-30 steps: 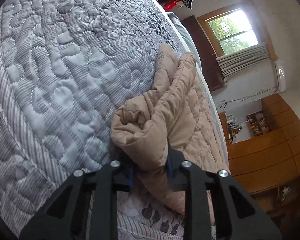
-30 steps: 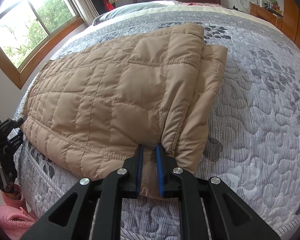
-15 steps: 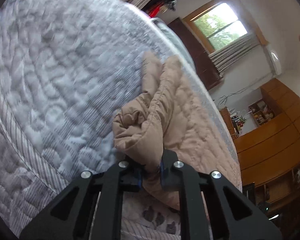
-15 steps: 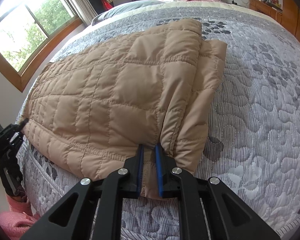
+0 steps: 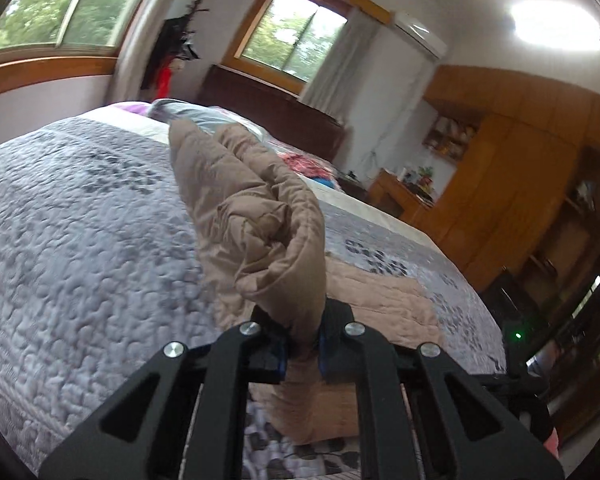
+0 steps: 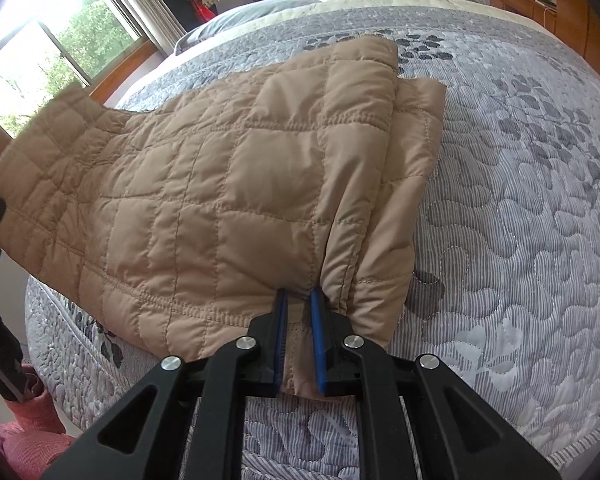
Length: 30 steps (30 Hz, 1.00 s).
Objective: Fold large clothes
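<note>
A bedroom: my work lies on a bed (image 5: 72,240) under a grey quilted cover, windows and wooden cupboards behind.

Through the left wrist camera, my left gripper (image 5: 302,350) has just been closing its fingers and now pinches a bunched corner of the tan quilted jacket (image 5: 260,216). That corner stands up above the fingers, lifted off the bed so it can be carried over for a fold, I judge.

Through the right wrist camera, my right gripper (image 6: 298,344) is clamped nearly closed on the jacket's near hem, anchoring it. The rest spreads flat ahead of the fingers, its far left end raised.
</note>
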Motion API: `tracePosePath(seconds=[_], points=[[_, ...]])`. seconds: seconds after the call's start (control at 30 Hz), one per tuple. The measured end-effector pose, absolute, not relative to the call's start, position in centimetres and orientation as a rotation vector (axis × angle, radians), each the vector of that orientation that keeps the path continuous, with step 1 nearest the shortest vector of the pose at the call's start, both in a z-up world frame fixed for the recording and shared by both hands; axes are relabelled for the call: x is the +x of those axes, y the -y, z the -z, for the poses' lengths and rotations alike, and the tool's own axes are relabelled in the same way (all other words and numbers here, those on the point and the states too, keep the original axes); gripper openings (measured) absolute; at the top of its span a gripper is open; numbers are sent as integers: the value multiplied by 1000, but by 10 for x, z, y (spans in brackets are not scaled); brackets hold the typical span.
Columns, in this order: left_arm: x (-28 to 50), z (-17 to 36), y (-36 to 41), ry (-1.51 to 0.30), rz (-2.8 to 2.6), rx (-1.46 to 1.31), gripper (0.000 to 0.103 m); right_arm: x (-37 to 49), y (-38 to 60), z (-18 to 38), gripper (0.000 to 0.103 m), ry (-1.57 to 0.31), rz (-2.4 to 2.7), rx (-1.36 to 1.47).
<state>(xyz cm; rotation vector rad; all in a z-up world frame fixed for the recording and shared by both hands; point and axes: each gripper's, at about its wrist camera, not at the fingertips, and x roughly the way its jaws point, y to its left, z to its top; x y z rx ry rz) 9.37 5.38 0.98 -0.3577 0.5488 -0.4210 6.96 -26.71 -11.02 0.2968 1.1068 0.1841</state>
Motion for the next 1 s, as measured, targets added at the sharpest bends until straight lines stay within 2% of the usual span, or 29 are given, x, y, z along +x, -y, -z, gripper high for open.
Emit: tracePosePath(seconds=[0.33,0.6,1.0], points=[[113,-11,21,-736,579,-193,9,71,265,110,10,-1109,-180,292],[127,26,71,-808,666,-114,9,66,268,112,10,-1104,-192,305],[148,85,96,-949,703,-60,9,68,266,112,10,-1113,-193,299]])
